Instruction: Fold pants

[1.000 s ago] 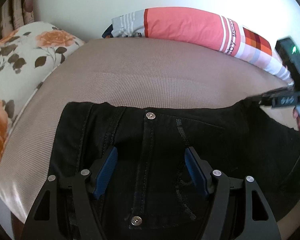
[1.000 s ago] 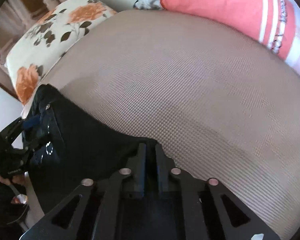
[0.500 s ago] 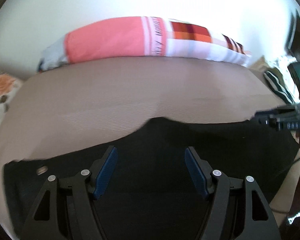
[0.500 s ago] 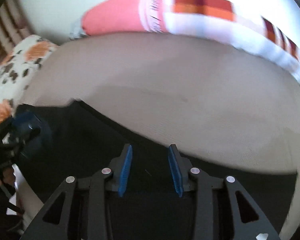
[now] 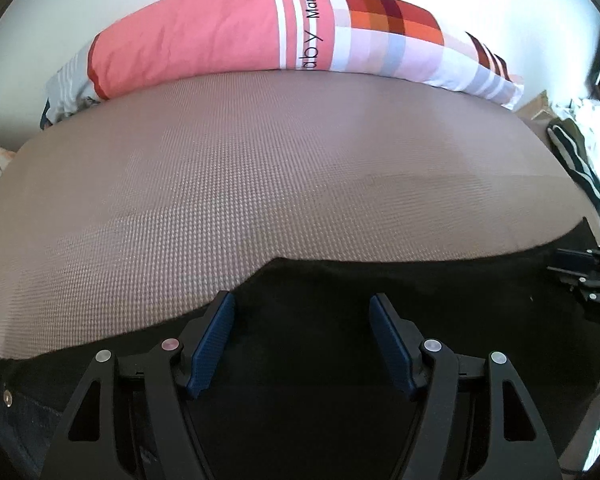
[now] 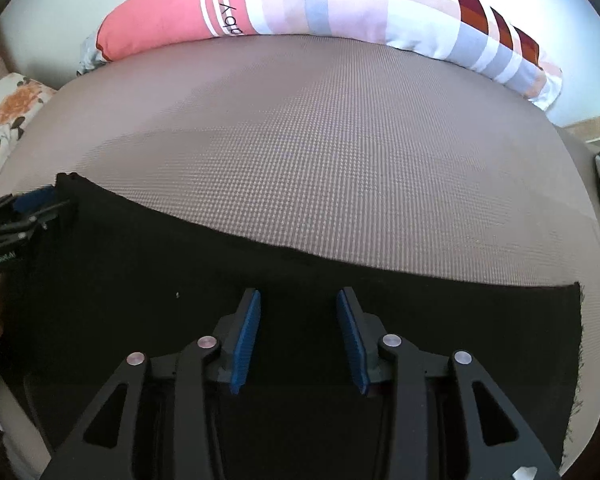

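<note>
Left view: waistband with button slid out of frame; left gripper [image 5: 302, 340] now sat above plain black cloth of pants [image 5: 340, 360] on bed [image 5: 260, 184], jaws wide apart, nothing between pads. Right gripper [image 5: 588, 280] showed at right edge.

Right view: right gripper [image 6: 298, 336], a second ago pinched on cloth, had just been opening; jaws now apart, pants [image 6: 140, 300] loose under them. Judged: first fold laid down, next fold due.

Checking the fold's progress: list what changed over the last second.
The right gripper let go of the black pants; its jaws have just been opening, nothing pinched. Both views swung from the buttoned waistband toward the leg. The left gripper stayed open; the pants stayed flat on the bed.
</note>
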`<state>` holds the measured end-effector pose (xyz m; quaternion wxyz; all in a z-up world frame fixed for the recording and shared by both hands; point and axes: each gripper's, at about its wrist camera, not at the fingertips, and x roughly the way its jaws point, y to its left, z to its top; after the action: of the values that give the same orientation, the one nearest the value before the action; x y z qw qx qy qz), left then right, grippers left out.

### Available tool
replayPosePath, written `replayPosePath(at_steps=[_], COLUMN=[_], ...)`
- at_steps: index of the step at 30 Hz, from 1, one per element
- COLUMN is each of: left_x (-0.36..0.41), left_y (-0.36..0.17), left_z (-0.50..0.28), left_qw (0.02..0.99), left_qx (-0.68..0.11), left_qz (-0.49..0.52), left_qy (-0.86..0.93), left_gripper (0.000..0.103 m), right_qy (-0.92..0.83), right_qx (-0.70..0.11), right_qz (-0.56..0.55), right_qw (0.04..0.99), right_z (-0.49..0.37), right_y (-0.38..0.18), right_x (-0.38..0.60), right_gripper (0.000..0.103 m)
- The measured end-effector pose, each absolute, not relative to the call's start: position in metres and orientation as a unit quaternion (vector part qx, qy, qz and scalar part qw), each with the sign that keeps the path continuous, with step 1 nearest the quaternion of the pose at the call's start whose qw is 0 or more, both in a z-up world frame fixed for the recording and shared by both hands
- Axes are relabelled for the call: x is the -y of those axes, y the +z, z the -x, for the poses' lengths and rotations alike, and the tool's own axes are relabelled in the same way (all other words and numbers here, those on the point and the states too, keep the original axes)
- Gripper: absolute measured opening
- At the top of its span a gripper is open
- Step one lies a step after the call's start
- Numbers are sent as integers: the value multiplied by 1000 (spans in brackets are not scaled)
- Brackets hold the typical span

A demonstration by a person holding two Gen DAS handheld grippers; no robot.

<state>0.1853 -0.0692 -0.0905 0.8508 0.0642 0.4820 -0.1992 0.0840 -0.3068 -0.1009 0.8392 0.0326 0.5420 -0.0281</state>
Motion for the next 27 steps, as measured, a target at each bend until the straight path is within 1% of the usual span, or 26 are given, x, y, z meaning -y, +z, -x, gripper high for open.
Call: replayPosePath(at_steps=[4,7,10,14,17,18,19,21,23,27], left_x=[75,76,71,61,56,55,54,52,49,39], left_y=[-92,-94,-91,-73,-61,-57,-54,-49,-48,-55], left_z=[-193,-198,-198,-181,-160,-152,-145,-129,-115,-97], left_qw=[852,851,850,860,868,871,872,878,880,872], left_qx=[-482,-485,-491,-478,-464,-461,-457,-447,-446,-466], left_qz=[-76,-74,-63,-48,-47,-49,-52,-54,-53,-28], left_qy=[-190,-185,-179,-174,-168,-165,-164,-161,-157,-149], left_gripper=[69,70,70,70,70,70,70,70,71,71], right_qy=[-27,-30,-23,6,8,11,14,8,3,-9], right_qx=[-541,-539,-538,-513,-485,-471,-456,-445,-454,-470], right_qz=[-51,-63,-69,-119,-128,-126,-119,-103,-103,-170], right_qw=[839,839,840,850,865,873,882,889,885,866], right_z=[-87,-91,-92,-81,-65,-58,-49,-34,-19,9], right_y=[-102,-103,-101,-83,-63,-56,-50,-43,-43,-49], right_x=[314,315,317,334,348,353,358,370,389,444], right_gripper=[40,43,43,43,45,47,55,65,65,65])
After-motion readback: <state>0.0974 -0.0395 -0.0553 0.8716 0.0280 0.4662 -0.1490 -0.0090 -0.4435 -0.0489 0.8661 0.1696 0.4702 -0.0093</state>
